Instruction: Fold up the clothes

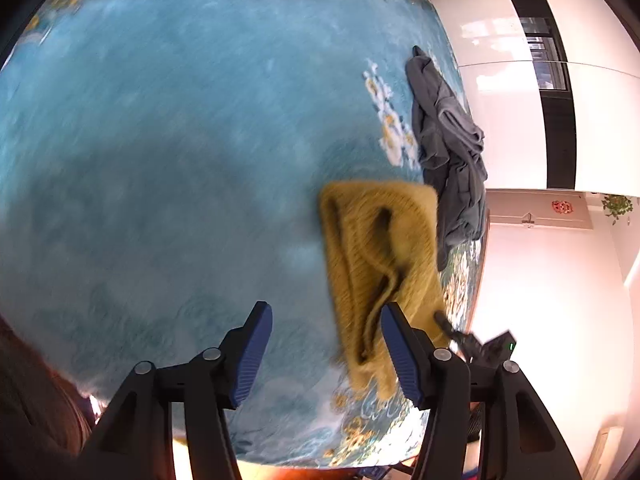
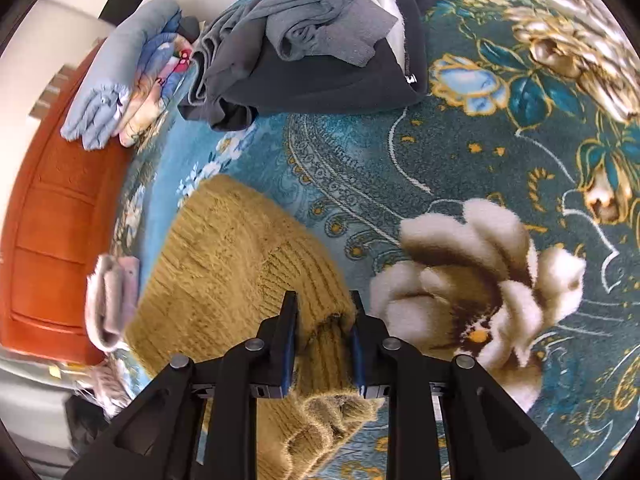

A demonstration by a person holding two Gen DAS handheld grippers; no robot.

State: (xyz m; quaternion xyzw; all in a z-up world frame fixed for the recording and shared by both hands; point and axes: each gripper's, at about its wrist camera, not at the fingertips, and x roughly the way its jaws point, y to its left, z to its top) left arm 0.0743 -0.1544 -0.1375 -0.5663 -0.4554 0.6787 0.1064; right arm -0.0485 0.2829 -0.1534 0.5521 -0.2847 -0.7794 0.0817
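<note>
A mustard-yellow knitted sweater [image 2: 224, 264] lies folded on the blue floral carpet [image 2: 460, 152]. My right gripper [image 2: 324, 312] is shut on a bunched fold of it near its ribbed edge. In the left wrist view the same sweater [image 1: 380, 256] lies as a folded bundle at right. My left gripper [image 1: 326, 328] is open and empty above the carpet [image 1: 180, 140], its right finger just in front of the sweater's near end. The right gripper's black body [image 1: 480, 344] shows at the sweater's right edge.
A crumpled dark grey garment [image 1: 448, 140] lies beyond the sweater. A heap of grey and black clothes [image 2: 312, 44] lies at the far side, with folded light blue and patterned items [image 2: 132, 76] beside it. A small folded pink-white cloth [image 2: 112, 300] lies by the orange wooden furniture [image 2: 48, 240].
</note>
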